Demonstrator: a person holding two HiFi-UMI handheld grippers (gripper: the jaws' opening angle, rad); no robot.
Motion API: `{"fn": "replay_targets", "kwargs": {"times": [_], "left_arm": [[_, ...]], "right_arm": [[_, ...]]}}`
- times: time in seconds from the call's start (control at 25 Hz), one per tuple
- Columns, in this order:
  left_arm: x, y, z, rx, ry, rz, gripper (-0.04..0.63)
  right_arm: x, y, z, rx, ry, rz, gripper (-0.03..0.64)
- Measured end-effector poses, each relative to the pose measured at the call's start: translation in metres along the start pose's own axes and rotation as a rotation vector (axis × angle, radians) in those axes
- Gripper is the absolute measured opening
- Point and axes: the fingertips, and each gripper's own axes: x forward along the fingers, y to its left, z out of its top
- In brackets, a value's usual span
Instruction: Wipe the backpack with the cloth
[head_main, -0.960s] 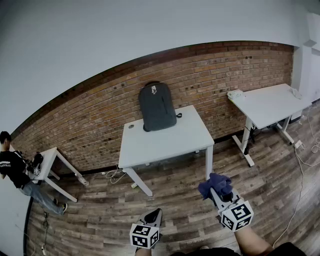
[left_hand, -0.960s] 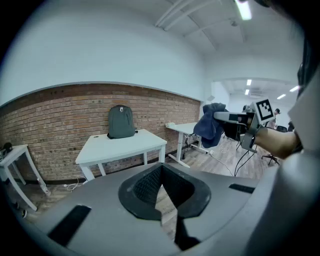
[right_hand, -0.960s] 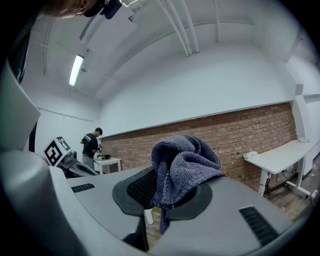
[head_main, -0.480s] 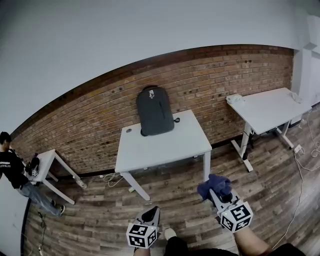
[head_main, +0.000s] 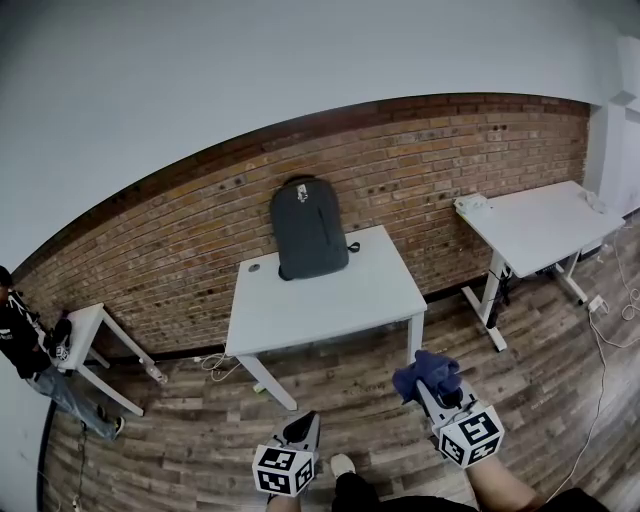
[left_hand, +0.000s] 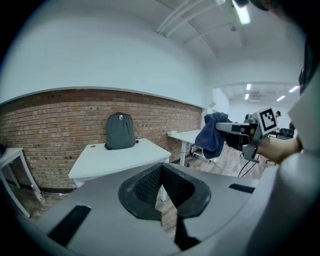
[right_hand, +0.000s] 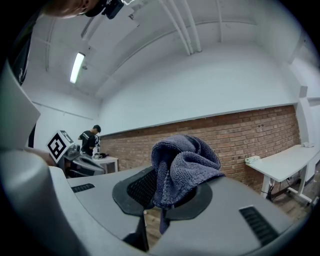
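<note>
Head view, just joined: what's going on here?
A person holds a gripper in each hand and stands back from the white table. The right gripper is shut on a bunched blue cloth. The left gripper is shut and empty. The grey backpack stands at the table's back edge, against the brick wall. Nothing touches it, so wiping has not begun.

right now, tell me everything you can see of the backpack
The backpack is dark grey, fabric by the look, with a rounded top, a carry loop and a small light tag high on its front. It stands upright at the back edge of the white table, against the brick wall. A dark strap end pokes out at its lower side. Nothing else touches it.
</note>
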Motion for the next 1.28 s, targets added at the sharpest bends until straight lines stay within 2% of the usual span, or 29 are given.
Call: {"fn": "replay_targets", "kwargs": {"times": [0.64, 1.12, 1.28], "left_arm": [[0.061, 0.087, 0.022, -0.007, 0.003, -0.045, -0.018], [0.105, 0.193, 0.056, 0.002, -0.02, -0.076, -0.018], [0.12, 0.242, 0.064, 0.004, -0.026, -0.092, -0.018]], "right_arm": [[0.103, -0.003, -0.002, 0.008, 0.042, -0.027, 0.051], [0.213, 0.005, 0.007, 0.017, 0.036, -0.067, 0.051], [0.259, 0.016, 0.014, -0.025, 0.033, -0.093, 0.051]]}}
